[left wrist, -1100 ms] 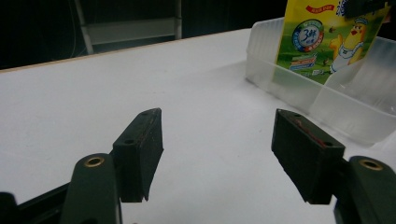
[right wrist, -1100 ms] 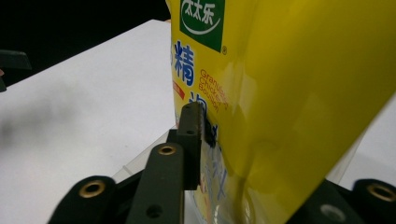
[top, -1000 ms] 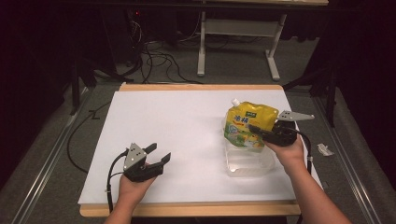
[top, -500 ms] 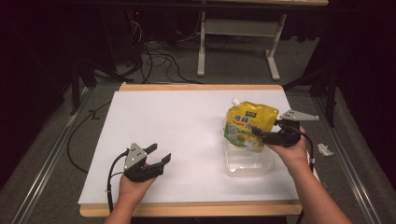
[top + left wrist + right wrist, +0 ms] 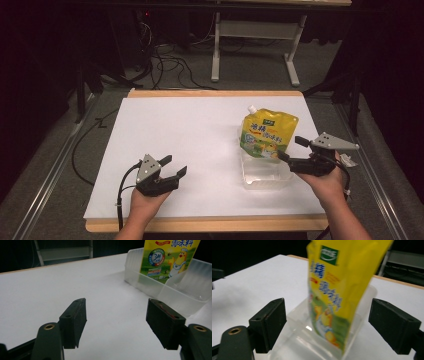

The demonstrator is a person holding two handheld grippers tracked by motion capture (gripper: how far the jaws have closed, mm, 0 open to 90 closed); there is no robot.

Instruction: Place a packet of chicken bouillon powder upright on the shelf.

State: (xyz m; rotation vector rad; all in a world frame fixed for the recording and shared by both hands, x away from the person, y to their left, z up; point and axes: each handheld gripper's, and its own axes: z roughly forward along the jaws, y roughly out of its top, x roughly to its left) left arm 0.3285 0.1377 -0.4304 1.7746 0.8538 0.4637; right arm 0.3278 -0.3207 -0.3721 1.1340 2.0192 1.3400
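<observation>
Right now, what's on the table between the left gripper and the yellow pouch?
Just bare white table; in the high view nothing lies between the left gripper and the yellow pouch.

The right claw (image 5: 290, 150), clamped on the yellow pouch (image 5: 267, 132) a second ago, has just opened its jaws and backed off toward three o'clock, now clear of the pack. The pouch, released, stands on its own in the clear tub (image 5: 265, 175), leaning toward twelve o'clock; in the right gripper view it sits ahead of the spread jaws, touching neither.
</observation>
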